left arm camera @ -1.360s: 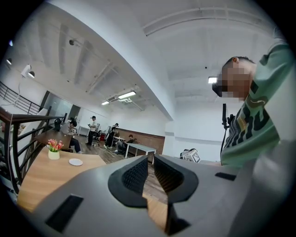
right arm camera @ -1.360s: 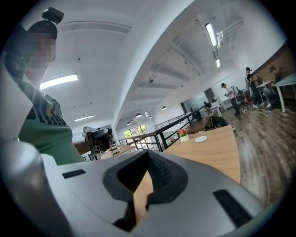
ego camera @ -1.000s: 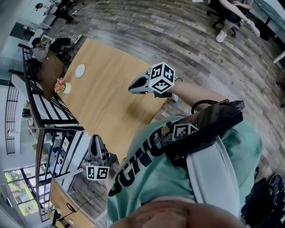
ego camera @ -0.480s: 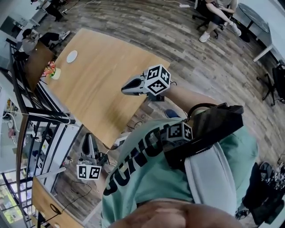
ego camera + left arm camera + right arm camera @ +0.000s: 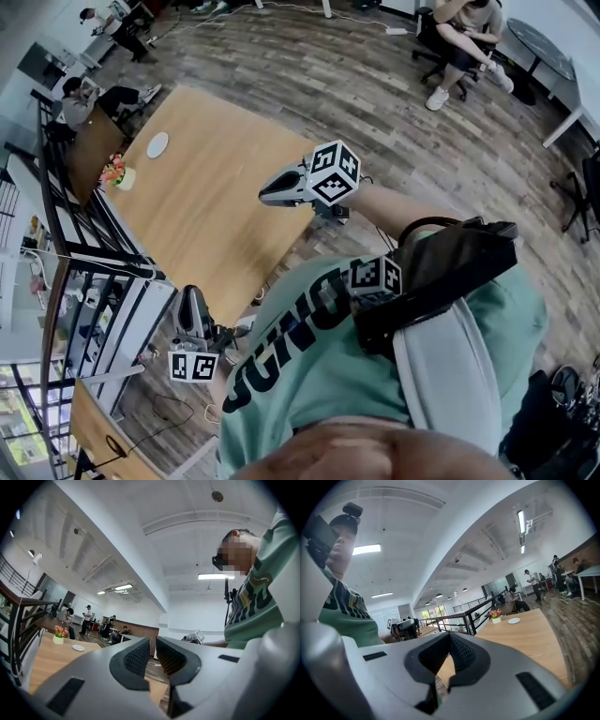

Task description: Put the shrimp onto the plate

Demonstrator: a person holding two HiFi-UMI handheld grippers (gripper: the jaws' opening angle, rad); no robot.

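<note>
**Both grippers are hanging empty at the near end of the tabletop, and the plate is lying at the far end**

In the head view, the person in a green shirt (image 5: 319, 366) is looking steeply down over a long wooden tabletop (image 5: 216, 216) that is running from the centre of the frame to the upper left. The right gripper (image 5: 265, 195) is hanging at the centre of the frame, over the right edge of the tabletop, with its marker cube (image 5: 336, 173) just behind it. In the right gripper view its fingers (image 5: 461, 653) are pressing together at the tips, and nothing is sitting between them.

The left gripper (image 5: 189, 294) is showing at the lower left of the head view, just off the near corner of the tabletop and pointing up in the frame. In the left gripper view its fingers (image 5: 138, 658) are standing a narrow slit apart, and only the room is showing through the slit.

The white plate (image 5: 157, 144) is lying in the upper left of the head view, at the far end of the tabletop and well apart from both grippers. A small pot of flowers (image 5: 120, 176) is standing near it, closer to the left edge. I cannot make out the shrimp in any view.

A black railing (image 5: 66, 216) is running along the left side of the tabletop. A seated person (image 5: 464, 28) is showing at the upper right, on the wooden floor (image 5: 375, 84).
</note>
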